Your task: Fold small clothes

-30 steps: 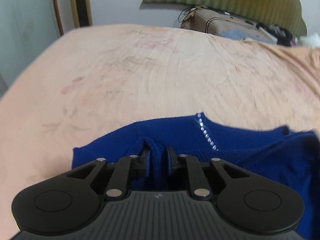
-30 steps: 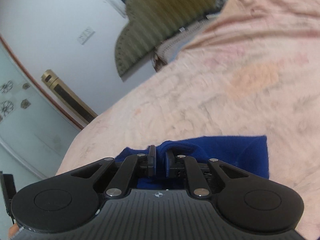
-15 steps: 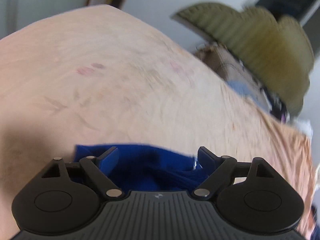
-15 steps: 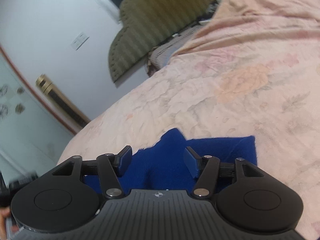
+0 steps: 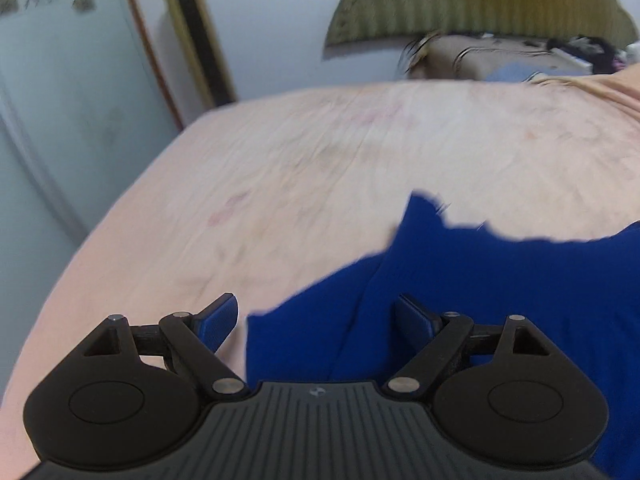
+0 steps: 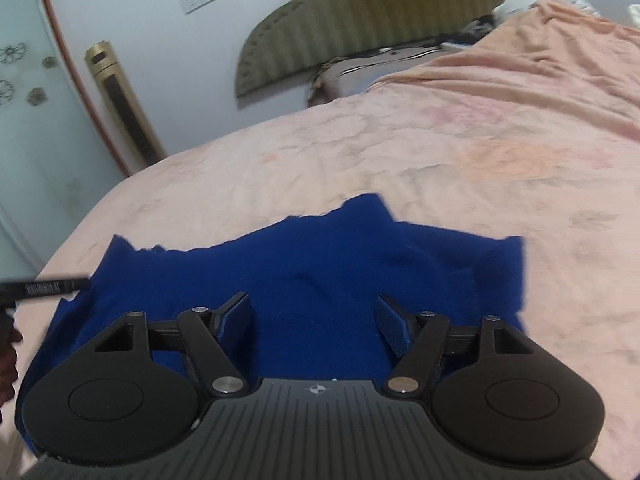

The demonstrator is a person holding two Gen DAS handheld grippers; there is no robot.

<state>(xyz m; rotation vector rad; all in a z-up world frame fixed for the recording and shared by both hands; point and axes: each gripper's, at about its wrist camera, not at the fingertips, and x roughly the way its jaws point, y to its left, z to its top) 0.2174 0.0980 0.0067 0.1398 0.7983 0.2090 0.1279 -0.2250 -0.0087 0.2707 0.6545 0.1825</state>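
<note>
A small royal-blue knit garment [image 5: 472,280] lies rumpled on the pink bed sheet [image 5: 320,160]. In the left wrist view it fills the lower right, with a raised peak at its far edge. My left gripper [image 5: 316,322] is open and empty, just above the garment's left edge. In the right wrist view the garment [image 6: 304,268] spreads across the lower middle. My right gripper [image 6: 314,316] is open and empty, right over the cloth. The tip of the other gripper [image 6: 44,286] pokes in at the left edge.
A pink floral sheet [image 6: 460,152] covers the whole bed. An olive padded headboard [image 6: 380,12] and pillows stand at the far end. A gold tower fan [image 5: 192,36] and a glass door [image 5: 60,80] stand beyond the bed's left edge.
Both grippers were shut on folds of the blue garment a second ago. Both have opened and let go, and pulled back and up; the cloth now lies loose on the sheet.
</note>
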